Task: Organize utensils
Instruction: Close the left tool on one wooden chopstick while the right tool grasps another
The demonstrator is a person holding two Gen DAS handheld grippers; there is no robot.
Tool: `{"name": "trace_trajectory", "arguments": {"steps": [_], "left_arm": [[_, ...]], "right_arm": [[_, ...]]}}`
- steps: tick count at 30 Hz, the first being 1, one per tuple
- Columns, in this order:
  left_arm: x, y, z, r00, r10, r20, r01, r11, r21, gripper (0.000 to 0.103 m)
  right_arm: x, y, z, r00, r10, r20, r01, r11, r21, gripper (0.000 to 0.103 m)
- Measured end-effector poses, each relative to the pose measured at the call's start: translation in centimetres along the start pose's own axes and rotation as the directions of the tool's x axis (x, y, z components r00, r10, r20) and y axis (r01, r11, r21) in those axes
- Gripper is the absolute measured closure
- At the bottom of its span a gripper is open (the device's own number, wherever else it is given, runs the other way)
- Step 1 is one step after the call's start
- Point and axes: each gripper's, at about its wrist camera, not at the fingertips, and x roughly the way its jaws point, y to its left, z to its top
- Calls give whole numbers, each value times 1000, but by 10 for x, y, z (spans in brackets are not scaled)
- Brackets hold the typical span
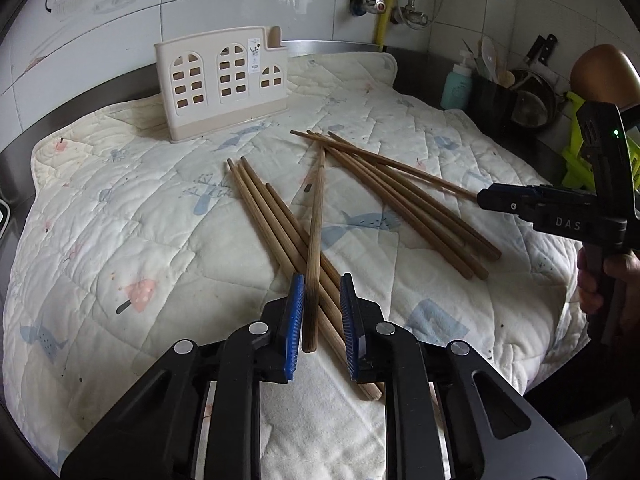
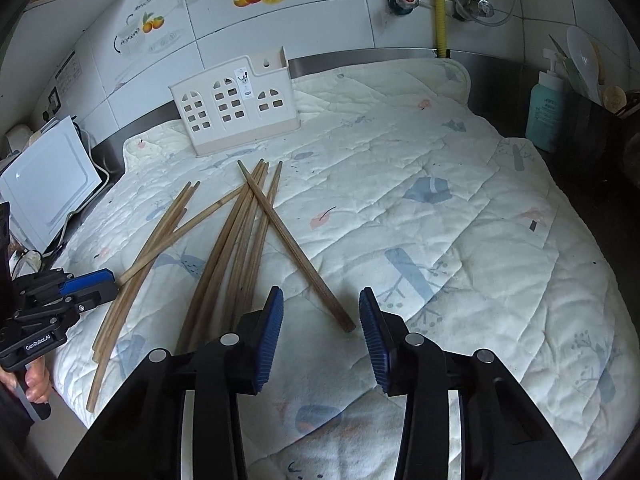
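Several wooden chopsticks (image 1: 400,196) lie scattered on a quilted white mat (image 1: 120,220). A cream utensil holder (image 1: 220,84) with window cut-outs stands at the mat's far edge by the wall. My left gripper (image 1: 322,278) is low over the near ends of one bundle; a single chopstick (image 1: 316,240) runs between its blue pads, with a gap still showing on the right side. In the right wrist view the holder (image 2: 240,108) is far left of centre. My right gripper (image 2: 321,292) is open, and the end of a crossing chopstick (image 2: 296,248) lies between its pads untouched.
A teal pump bottle (image 2: 546,108) and a dark container of kitchen tools (image 1: 492,96) stand off the mat at the right. A white appliance (image 2: 48,184) sits beyond the left edge. Pipes and valves (image 2: 440,4) run on the tiled wall. A hand (image 2: 32,384) holds the left gripper.
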Motion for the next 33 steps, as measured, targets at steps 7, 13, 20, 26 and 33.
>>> {"name": "trace_trajectory", "arguments": {"steps": [7,13,20,26,33], "left_arm": [[5,0,-1,1000,14,-13,-13,1000,18,85],[6,-5,1,999,32,-7,-31,998,52,93],[6,-5,0,1000,25,1,-25,999,48,94],[2,0,-1,1000,8,6,-8,1000,24,98],[1,3,-3,1000,4,-4,-4,1000,6,97]], "right_arm": [[8,2,0,1000,-1,-12,1,1000,-21,72],[15,4,3,1000,-17,-15,16,998,-58,75],[22,17,5,998,-66,-18,62,985,-162,83],[19,26,5,996,-87,-8,83,971,-224,96],[4,39,5,999,-51,14,52,976,-213,97]]}}
